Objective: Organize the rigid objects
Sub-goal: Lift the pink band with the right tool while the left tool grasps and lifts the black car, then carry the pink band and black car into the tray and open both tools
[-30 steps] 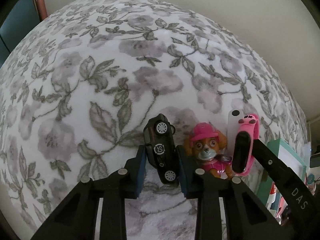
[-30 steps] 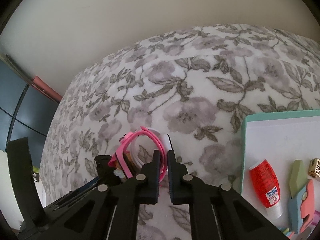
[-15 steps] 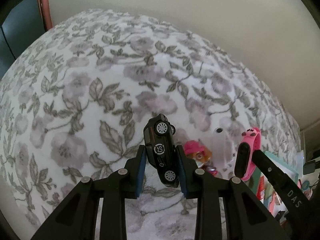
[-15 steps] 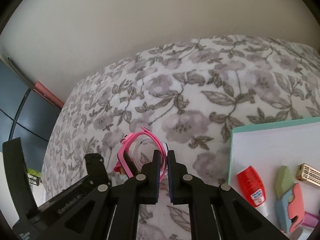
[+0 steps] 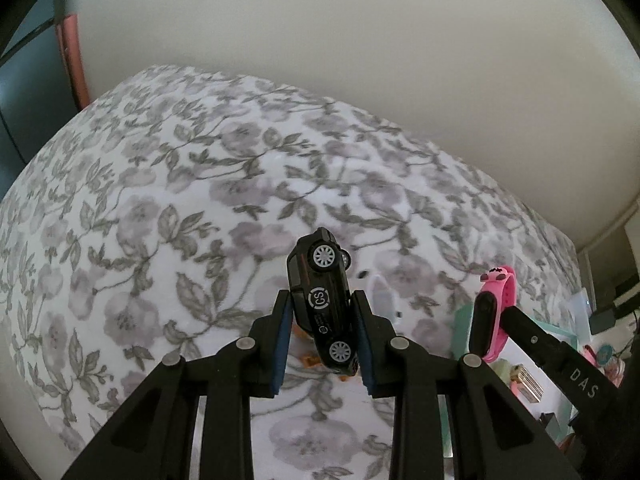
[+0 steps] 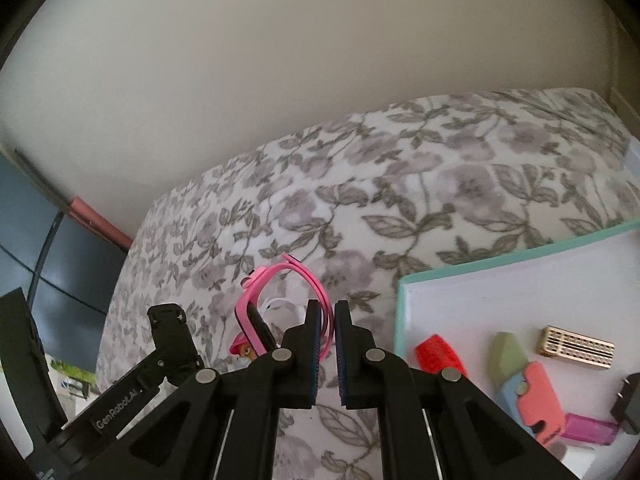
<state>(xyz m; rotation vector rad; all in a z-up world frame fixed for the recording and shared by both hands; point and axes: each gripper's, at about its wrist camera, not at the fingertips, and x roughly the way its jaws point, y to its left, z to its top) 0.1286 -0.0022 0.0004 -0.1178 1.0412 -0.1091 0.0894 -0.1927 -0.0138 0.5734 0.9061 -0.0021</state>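
While both grippers are lifting, the pup figure [image 6: 243, 349] is showing only its pink cap.
Left gripper [image 5: 322, 342] is clamping the black toy car [image 5: 322, 300]; right gripper [image 6: 325, 354] is pinching the pink wristband [image 6: 256, 304] (tray [image 6: 496, 264] now nearer), and the bedspread [image 5: 160, 208] is dropping away since before.

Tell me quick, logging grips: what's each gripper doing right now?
Left gripper: shut on the black toy car.
Right gripper: shut on the pink watch band.
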